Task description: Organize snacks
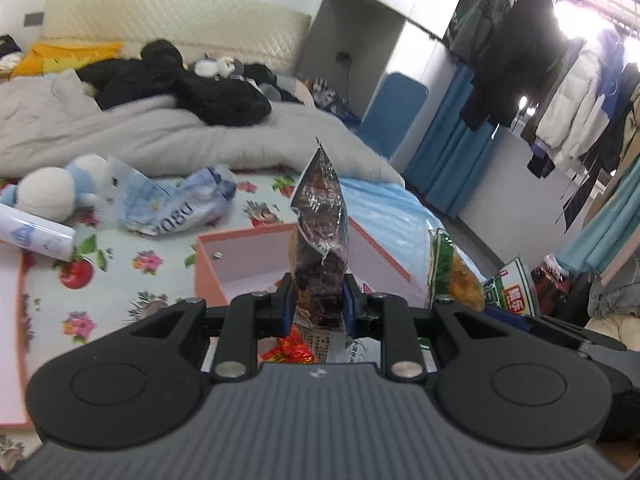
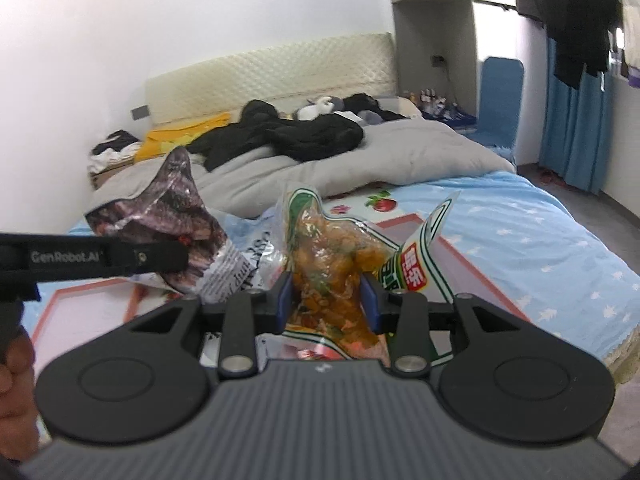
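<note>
Each claw carries one pack: the left gripper [image 1: 319, 304] is clenched on a dark snack bag [image 1: 320, 224], the right gripper [image 2: 328, 300] on an orange snack bag [image 2: 328, 248], probably bound for the pink box [image 1: 240, 256] at eleven o'clock.

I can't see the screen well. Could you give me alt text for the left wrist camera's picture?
A black two-finger left gripper clamps a dark, shiny, crinkled plastic snack bag, held upright above a floral bedsheet. Behind it lies an open pink cardboard box, with a green-and-orange snack packet at the right.
</note>
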A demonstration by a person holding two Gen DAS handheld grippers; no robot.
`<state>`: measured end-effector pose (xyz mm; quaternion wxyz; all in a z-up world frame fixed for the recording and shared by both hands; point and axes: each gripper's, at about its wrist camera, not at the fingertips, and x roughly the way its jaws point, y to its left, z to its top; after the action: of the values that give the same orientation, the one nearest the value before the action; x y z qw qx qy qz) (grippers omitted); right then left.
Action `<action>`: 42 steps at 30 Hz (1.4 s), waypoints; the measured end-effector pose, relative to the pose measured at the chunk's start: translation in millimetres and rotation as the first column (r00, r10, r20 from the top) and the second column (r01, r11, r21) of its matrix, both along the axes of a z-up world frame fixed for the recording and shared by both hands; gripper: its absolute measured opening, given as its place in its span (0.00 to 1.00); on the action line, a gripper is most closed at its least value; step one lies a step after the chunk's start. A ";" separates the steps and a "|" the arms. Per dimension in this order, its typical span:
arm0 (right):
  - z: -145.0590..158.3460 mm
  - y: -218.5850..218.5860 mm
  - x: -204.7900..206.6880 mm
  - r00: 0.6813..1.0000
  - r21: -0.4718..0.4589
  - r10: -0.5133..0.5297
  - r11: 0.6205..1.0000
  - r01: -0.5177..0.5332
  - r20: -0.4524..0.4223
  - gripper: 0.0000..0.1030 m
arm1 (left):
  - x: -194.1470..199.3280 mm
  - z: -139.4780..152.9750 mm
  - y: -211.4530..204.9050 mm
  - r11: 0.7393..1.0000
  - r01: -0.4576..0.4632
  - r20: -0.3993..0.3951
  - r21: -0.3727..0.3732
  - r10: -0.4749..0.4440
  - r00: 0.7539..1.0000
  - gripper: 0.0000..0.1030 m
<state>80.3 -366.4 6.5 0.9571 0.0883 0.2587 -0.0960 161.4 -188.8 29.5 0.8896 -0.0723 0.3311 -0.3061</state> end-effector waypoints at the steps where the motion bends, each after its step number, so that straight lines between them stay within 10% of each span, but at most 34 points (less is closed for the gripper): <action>1: -3.3 -5.1 3.7 1.000 0.004 -0.007 1.000 0.007 -0.008 0.38 | 7.7 -5.2 -7.3 1.000 0.005 -0.013 0.005 -0.005 1.000 0.26; 23: -119.5 -62.5 100.8 0.965 0.057 -0.031 0.997 0.048 -0.259 0.44 | 137.9 -137.9 -83.7 0.993 0.052 -0.259 0.106 -0.023 0.965 0.27; 25: -122.6 -62.7 105.5 0.963 0.044 -0.036 0.998 0.050 -0.268 0.49 | 142.2 -142.3 -82.6 0.993 0.050 -0.276 0.108 -0.019 0.961 0.39; 28: -124.2 -63.0 107.9 0.960 0.047 -0.039 0.997 0.054 -0.276 0.56 | 142.1 -141.7 -77.8 0.993 0.041 -0.277 0.110 -0.009 0.961 0.61; 42: -42.9 -37.0 52.7 0.993 0.036 -0.053 0.998 0.057 -0.106 0.58 | 76.5 -38.8 -32.5 0.996 0.018 -0.072 0.088 -0.012 0.997 0.65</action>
<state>132.9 -403.4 -36.5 0.9374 0.1087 0.3076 -0.1221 237.9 -221.3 -9.3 0.8773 -0.0410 0.3765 -0.2949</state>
